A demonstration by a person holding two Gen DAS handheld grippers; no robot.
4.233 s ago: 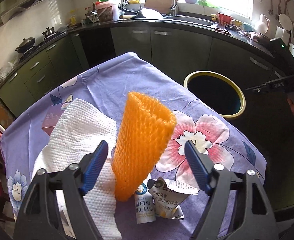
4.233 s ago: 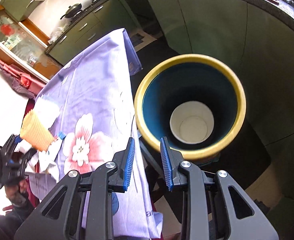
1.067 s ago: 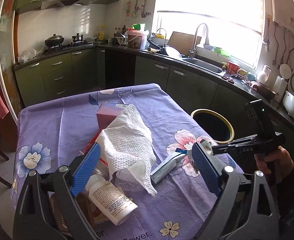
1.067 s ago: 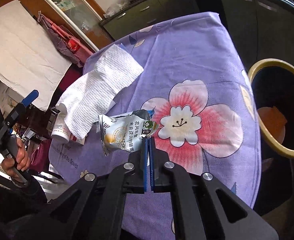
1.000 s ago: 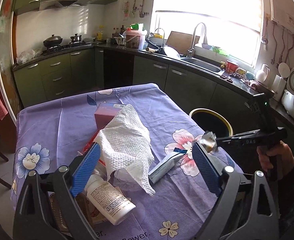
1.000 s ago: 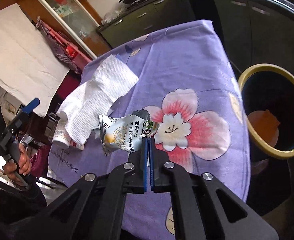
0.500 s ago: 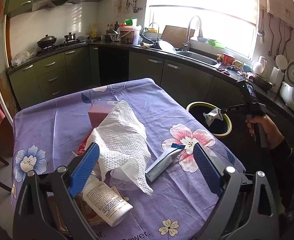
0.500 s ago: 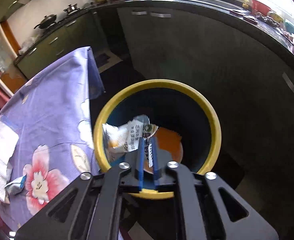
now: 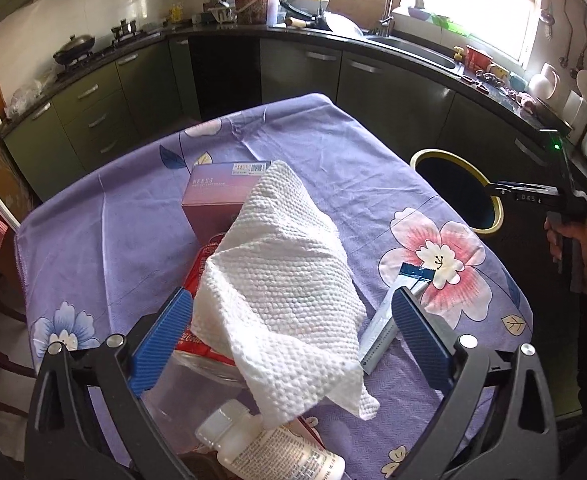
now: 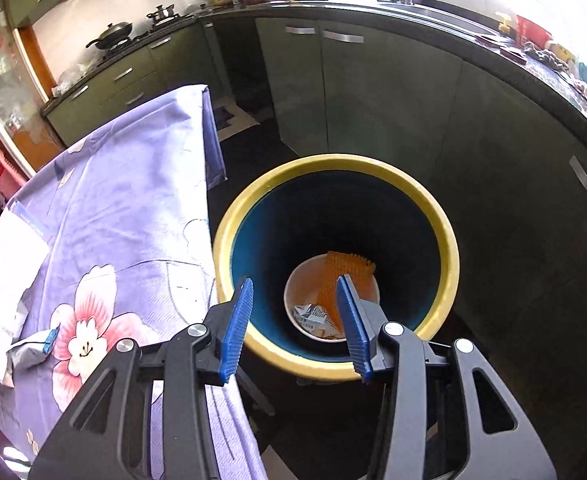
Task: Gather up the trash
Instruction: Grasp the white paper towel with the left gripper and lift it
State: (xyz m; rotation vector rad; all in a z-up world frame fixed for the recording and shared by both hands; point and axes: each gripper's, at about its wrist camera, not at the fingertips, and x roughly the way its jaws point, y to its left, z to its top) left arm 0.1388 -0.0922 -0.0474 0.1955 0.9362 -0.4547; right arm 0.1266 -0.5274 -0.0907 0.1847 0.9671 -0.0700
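Note:
My right gripper is open and empty above the yellow-rimmed bin. At the bin's bottom lie the orange foam net and the crumpled snack wrapper. The bin also shows in the left wrist view, with the right gripper over its rim. My left gripper is open above the table, either side of a white paper towel. Under the towel are a red cola can and a clear plastic container. A silver-blue tube lies to the right, a white bottle in front.
A purple flowered cloth covers the table. A pink box stands behind the towel. Dark green kitchen cabinets and a counter with a sink run around the back. The bin stands on the floor off the table's right edge.
My right gripper carried the snack wrapper from the table to over the bin and opened; the wrapper now lies in the bin. My left gripper moved closer over the paper towel.

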